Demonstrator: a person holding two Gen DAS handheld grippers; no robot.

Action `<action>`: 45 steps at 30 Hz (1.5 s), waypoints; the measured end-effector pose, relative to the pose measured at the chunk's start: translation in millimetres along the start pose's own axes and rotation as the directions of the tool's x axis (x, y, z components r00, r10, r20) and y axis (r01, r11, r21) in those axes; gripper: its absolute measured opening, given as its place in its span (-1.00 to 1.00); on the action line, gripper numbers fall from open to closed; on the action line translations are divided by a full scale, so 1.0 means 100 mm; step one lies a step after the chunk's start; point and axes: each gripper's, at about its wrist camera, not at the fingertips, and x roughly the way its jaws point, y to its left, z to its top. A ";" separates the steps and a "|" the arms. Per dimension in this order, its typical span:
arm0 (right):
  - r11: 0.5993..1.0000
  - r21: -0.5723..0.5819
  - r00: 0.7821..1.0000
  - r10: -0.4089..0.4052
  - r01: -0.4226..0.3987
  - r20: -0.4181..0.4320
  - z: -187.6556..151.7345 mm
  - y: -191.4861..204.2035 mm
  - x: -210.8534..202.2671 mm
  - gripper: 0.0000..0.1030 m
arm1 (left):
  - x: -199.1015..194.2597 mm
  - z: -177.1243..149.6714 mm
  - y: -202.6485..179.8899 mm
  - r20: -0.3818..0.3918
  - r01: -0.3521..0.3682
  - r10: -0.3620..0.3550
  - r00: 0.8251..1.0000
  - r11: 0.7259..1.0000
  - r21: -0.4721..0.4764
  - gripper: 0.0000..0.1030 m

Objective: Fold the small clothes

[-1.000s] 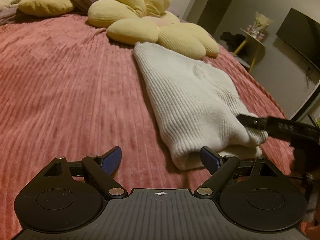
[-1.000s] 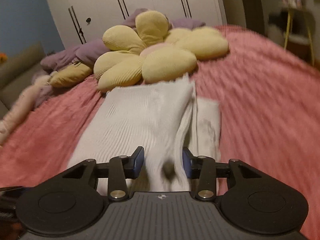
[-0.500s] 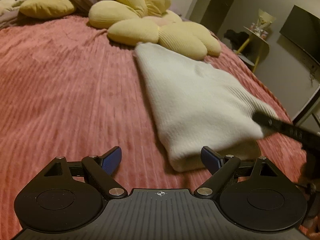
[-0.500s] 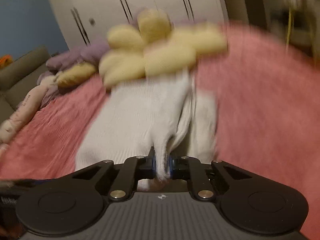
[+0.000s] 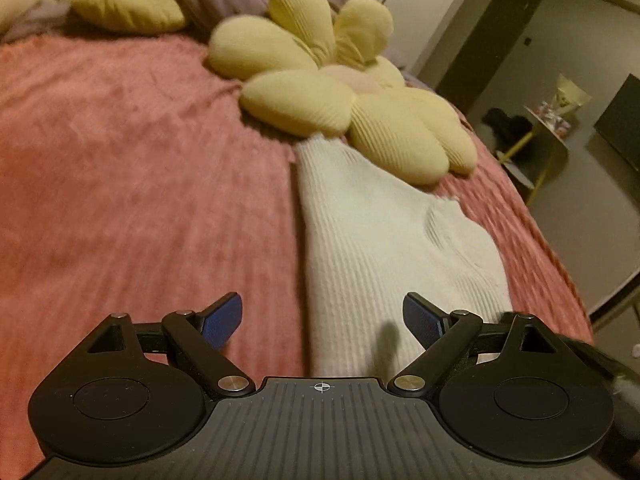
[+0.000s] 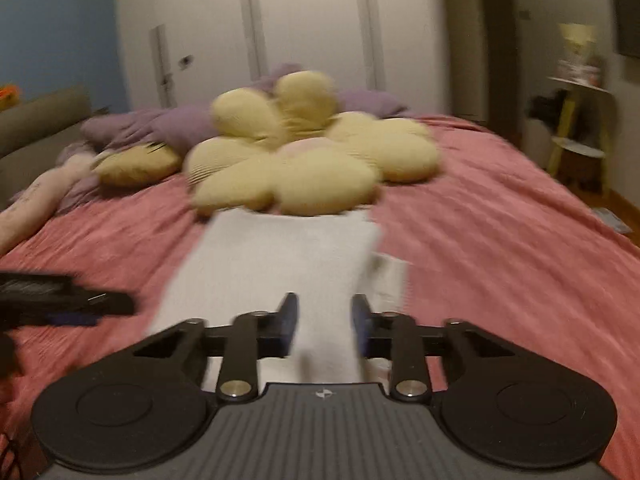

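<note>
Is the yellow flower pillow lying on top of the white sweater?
No, the flower pillow lies on the pink bedspread just beyond the white knit sweater's far end.

Right gripper (image 6: 323,322): jaws just opening, white fabric between them, pads not clearly pressing.
Sweater (image 6: 276,264): white, folded on pink bedspread (image 6: 500,248).
Flower cushion (image 6: 304,160): yellow, touching sweater's far edge.
Left gripper (image 6: 60,300): beside the sweater, blurred.

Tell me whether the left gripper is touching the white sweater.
Apart. Right wrist view: pink bedspread shows between the left gripper and the white sweater.
</note>
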 end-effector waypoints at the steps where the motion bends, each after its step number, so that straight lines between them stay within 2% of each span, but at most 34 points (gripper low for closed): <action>1: 0.999 -0.032 1.000 0.006 -0.006 -0.012 -0.01 0.08 0.08 -0.71 | 0.07 -0.04 -0.01 -0.030 -0.011 0.012 0.999 1.000 0.010 0.76; 3: 0.995 -0.097 0.999 0.020 -0.024 -0.037 -0.10 0.19 0.20 -0.76 | 0.18 -0.17 -0.03 -0.072 -0.019 0.023 0.997 0.999 0.050 0.76; 5: 0.989 -0.143 0.997 0.014 -0.026 -0.081 -0.27 0.24 0.27 -0.77 | 0.23 -0.29 -0.04 -0.050 -0.026 0.033 0.998 0.992 0.123 0.82; 7: 0.977 -0.214 0.998 -0.005 -0.010 -0.069 -0.48 0.27 0.23 -0.77 | 0.23 -0.35 -0.09 -0.026 -0.044 0.049 0.998 0.985 0.169 0.83; 10: 0.965 -0.262 0.997 -0.018 -0.001 -0.070 -0.50 0.32 0.15 -0.77 | 0.15 -0.28 -0.15 -0.023 -0.069 0.074 0.997 0.983 0.171 0.83; 13: 0.978 -0.206 0.999 -0.005 -0.005 -0.048 -0.28 0.27 0.07 -0.81 | 0.07 -0.13 -0.14 0.026 -0.074 0.071 0.997 0.987 0.145 0.81; 16: 0.979 -0.194 0.998 -0.066 0.069 0.026 -0.04 0.27 0.18 -0.81 | 0.21 0.02 -0.17 0.026 -0.090 0.087 0.996 0.985 0.150 0.82; 18: 0.977 -0.198 0.997 -0.080 0.083 0.019 0.04 0.24 0.33 -0.81 | 0.33 0.06 -0.15 0.003 -0.088 0.088 0.996 0.988 0.130 0.82; 20: 0.964 -0.234 0.992 -0.130 0.127 0.003 0.03 0.19 0.49 -0.82 | 0.43 0.07 -0.13 -0.028 -0.059 0.062 0.998 0.993 0.098 0.82; 22: 0.943 -0.283 0.982 -0.188 0.178 -0.008 -0.13 0.09 0.67 -0.83 | 0.53 0.02 -0.14 -0.052 -0.051 0.056 0.997 0.994 0.096 0.88; 24: 0.929 -0.319 0.982 -0.185 0.189 0.043 -0.26 0.01 0.68 -0.83 | 0.58 -0.03 -0.17 -0.047 -0.052 0.059 0.997 0.990 0.133 0.93; 26: 0.935 -0.306 0.983 -0.177 0.181 0.042 -0.24 -0.01 0.65 -0.83 | 0.57 -0.04 -0.15 -0.042 -0.032 0.039 0.998 0.988 0.151 0.94; 29: 0.969 -0.218 0.993 -0.116 0.116 0.013 -0.12 -0.13 0.53 -0.82 | 0.49 0.04 0.01 -0.065 0.040 -0.034 0.997 0.996 0.082 0.92; 31: 0.991 -0.116 0.997 -0.074 0.073 -0.007 -0.05 -0.27 0.39 -0.72 | 0.46 0.10 0.12 -0.078 0.083 -0.080 0.994 0.996 0.035 0.92; 32: 0.996 -0.062 0.998 -0.065 0.064 -0.019 -0.03 -0.35 0.35 -0.55 | 0.46 0.13 0.16 -0.088 0.108 -0.106 0.990 0.994 0.017 0.92; 33: 0.997 -0.026 0.996 -0.079 0.078 -0.036 -0.01 -0.41 0.35 -0.04 | 0.47 0.16 0.18 -0.097 0.129 -0.127 0.987 0.992 0.006 0.92; 34: 0.995 0.010 0.993 -0.103 0.104 -0.054 -0.01 -0.48 0.35 0.24 | 0.47 0.17 0.20 -0.099 0.141 -0.140 0.985 0.990 0.001 0.92; 35: 0.995 0.038 0.994 -0.092 0.094 -0.061 -0.02 -0.55 0.35 0.31 | 0.48 0.19 0.21 -0.102 0.158 -0.158 0.982 0.987 -0.004 0.91; 38: 0.983 0.181 0.993 0.029 -0.008 -0.115 -0.01 -0.79 0.42 0.21 | 0.50 0.20 0.22 -0.100 0.222 -0.225 0.969 0.974 -0.044 0.90; 39: 0.971 0.237 0.989 0.078 -0.046 -0.128 -0.01 -0.86 0.47 0.07 | 0.53 0.21 0.22 -0.106 0.252 -0.258 0.960 0.965 -0.067 0.90; 41: 0.928 0.355 0.974 0.175 -0.114 -0.143 -0.01 -1.01 0.58 -0.04 | 0.63 0.21 0.21 -0.127 0.277 -0.287 0.949 0.956 -0.093 0.90; 43: 0.897 0.419 0.966 0.217 -0.141 -0.140 -0.02 -1.10 0.67 -0.05 | 0.72 0.23 0.22 -0.135 0.277 -0.290 0.948 0.955 -0.102 0.90; 45: 0.870 0.466 0.960 0.247 -0.158 -0.134 -0.04 -1.16 0.70 -0.03 | 0.76 0.25 0.24 -0.125 0.323 -0.341 0.932 0.935 -0.147 0.89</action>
